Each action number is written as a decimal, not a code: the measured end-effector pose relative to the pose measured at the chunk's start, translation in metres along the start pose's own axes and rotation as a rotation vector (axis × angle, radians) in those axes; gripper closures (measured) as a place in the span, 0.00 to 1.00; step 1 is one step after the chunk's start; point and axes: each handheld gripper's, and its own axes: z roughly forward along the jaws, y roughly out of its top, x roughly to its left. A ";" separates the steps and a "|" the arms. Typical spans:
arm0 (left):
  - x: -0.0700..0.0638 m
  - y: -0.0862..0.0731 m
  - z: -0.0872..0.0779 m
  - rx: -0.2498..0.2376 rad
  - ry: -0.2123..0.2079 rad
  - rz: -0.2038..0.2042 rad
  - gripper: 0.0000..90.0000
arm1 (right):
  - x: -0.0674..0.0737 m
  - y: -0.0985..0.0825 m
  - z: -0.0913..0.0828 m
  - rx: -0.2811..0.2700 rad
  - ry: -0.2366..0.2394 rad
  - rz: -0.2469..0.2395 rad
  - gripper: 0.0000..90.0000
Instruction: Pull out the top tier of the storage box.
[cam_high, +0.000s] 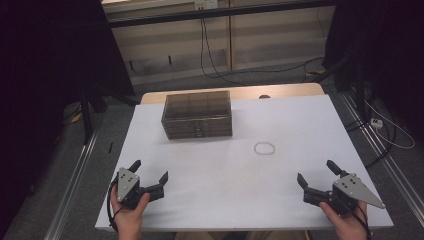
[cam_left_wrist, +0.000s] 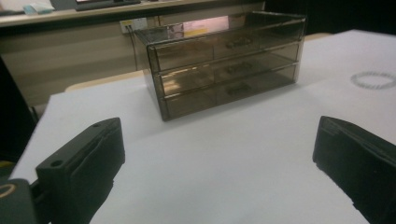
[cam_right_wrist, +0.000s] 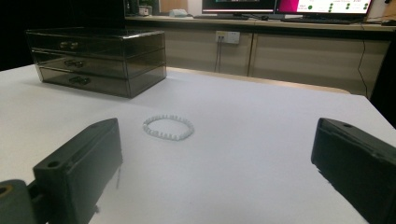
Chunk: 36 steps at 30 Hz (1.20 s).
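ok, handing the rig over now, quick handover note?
Left gripper: open, empty, near the table's front left edge.
Right gripper: open, empty, at the front right.
Bead bracelet: lies flat on the white table, ahead of the right gripper, untouched.
Smoky three-drawer organizer: at the back, all drawers shut.
Done: nothing yet.
Left: probably open a drawer, pick up the bracelet, put it in, shut the drawer.
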 end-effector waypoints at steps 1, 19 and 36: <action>-0.001 0.001 0.000 0.007 0.005 0.026 0.03 | 0.000 0.000 0.000 0.000 -0.002 0.001 0.01; -0.033 0.014 0.015 0.060 0.138 0.511 0.03 | 0.000 0.000 0.000 0.000 0.001 0.000 0.01; -0.056 0.024 0.034 0.083 0.180 0.787 0.03 | 0.000 0.001 -0.001 -0.002 0.001 0.004 0.01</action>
